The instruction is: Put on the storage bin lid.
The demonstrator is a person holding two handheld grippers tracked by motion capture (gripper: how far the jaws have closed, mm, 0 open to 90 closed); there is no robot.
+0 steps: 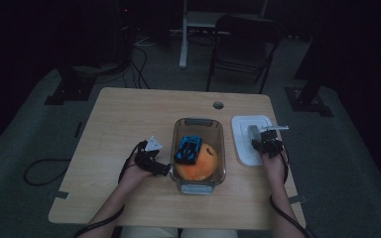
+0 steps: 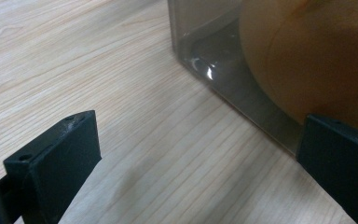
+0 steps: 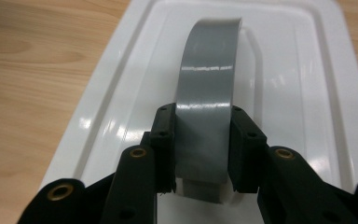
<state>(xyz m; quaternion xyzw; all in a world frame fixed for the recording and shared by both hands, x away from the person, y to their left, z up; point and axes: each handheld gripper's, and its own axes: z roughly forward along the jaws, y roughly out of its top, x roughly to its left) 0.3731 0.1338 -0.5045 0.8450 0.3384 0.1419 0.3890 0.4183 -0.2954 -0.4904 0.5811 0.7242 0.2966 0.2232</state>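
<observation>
Right gripper (image 3: 201, 154): its two black jaws are closed on the grey handle (image 3: 209, 93) of the white lid (image 3: 121, 93); in the right gripper view the pads press the handle's two side edges, with the grey strip arching up between them.

Right gripper, place: in the high view the right gripper (image 1: 267, 144) sits over the near half of the white lid (image 1: 243, 148), held by the person's right hand (image 1: 274, 166), whose forearm comes in from the bottom edge.

White lid: it lies flat on the wooden table (image 1: 129, 124), just to the right of the clear container (image 1: 198, 186) and apart from it; the container stands uncovered.

Grey handle: a curved band fixed along the middle of the lid; its far end meets the lid's raised centre panel.

Left gripper (image 2: 200, 154): its jaws stand wide apart with nothing between them but bare tabletop; the pads press on nothing.

Left gripper, place: in the high view the left gripper (image 1: 149, 156) lies low at the near left corner of the clear container, with its grey three-cornered plate on top. In the left gripper view the right-hand jaw is just beside the container's wall (image 2: 223, 79); whether it touches the wall cannot be told.

Clear container, contents: an orange ball-shaped thing (image 1: 201, 166) fills the near part, and a blue toy car (image 1: 188, 148) rests at its far left side.

Table: light wood grain with a round cable hole (image 1: 218, 105) near the far edge.
</observation>
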